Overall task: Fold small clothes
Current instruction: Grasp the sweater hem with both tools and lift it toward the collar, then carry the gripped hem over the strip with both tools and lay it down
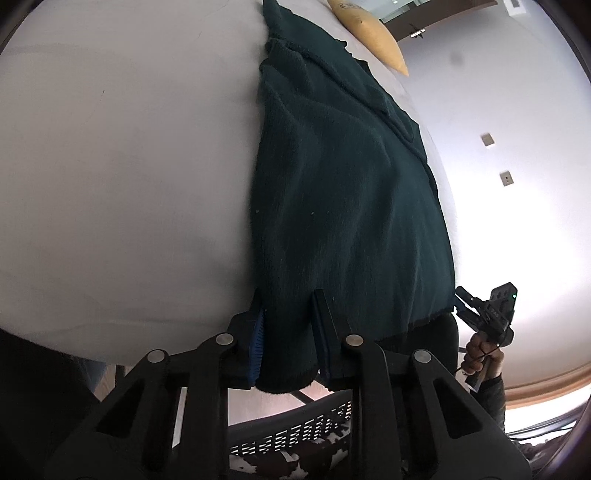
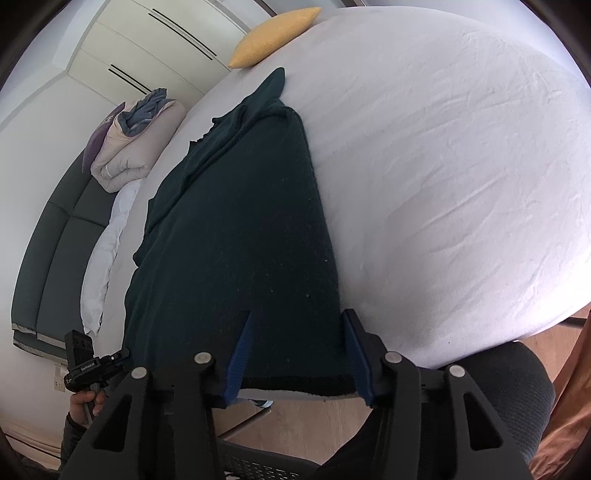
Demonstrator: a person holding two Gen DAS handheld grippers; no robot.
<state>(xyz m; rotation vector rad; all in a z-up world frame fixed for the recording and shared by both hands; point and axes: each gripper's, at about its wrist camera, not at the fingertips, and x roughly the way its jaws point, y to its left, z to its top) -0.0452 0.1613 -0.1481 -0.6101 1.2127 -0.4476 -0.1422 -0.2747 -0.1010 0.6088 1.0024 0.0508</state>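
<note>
We see dark green garment [image 1: 343, 192] flat on white bed [image 1: 122, 177], near hem at bed's front edge. Left gripper [image 1: 288, 343] spread, straddling hem corner. Right gripper [image 2: 295, 354] spread around other corner. Risk, we judge: pinching only top layer, or snagging sheet; uneven lift skews fold toward yellow pillow [image 2: 273, 37].

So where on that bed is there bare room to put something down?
Bare white sheet spreads wide beside the dark garment, out to the bed's edge. Crowded: the garment's near hem, where both grippers sit, and the yellow cushion corner.
</note>
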